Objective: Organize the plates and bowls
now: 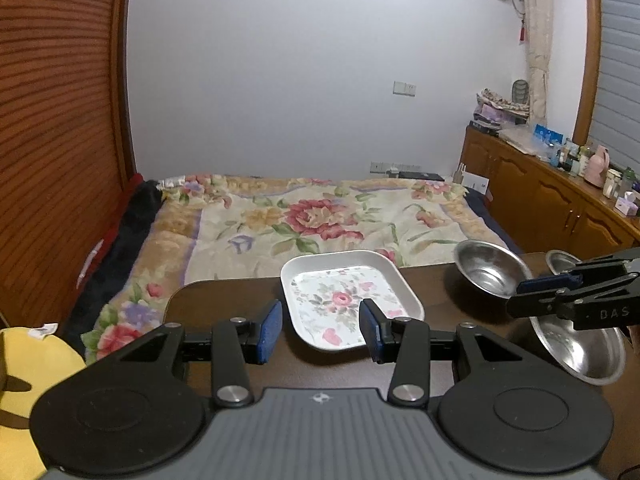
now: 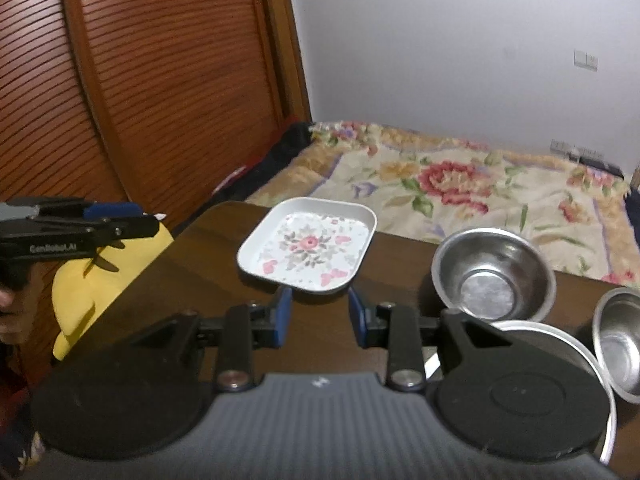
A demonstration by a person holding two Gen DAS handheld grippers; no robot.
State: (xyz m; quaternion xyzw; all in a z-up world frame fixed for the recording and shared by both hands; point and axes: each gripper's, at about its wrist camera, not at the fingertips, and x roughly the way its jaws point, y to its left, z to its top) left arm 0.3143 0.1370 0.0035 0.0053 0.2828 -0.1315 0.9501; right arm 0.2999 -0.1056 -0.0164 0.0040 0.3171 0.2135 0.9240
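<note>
By the floral bed (image 1: 304,216), dark table (image 1: 224,296) w/ square plate (image 1: 340,300).

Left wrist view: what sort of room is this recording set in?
Most likely a bedroom at home. A bed under a floral blanket fills the middle, a louvred wooden wardrobe door stands beside it, and a wooden cabinet cluttered with bottles lines the far wall.

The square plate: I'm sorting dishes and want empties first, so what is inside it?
Nothing lies in the square plate; only its printed flower pattern shows. What is under it on the table is covered.
</note>
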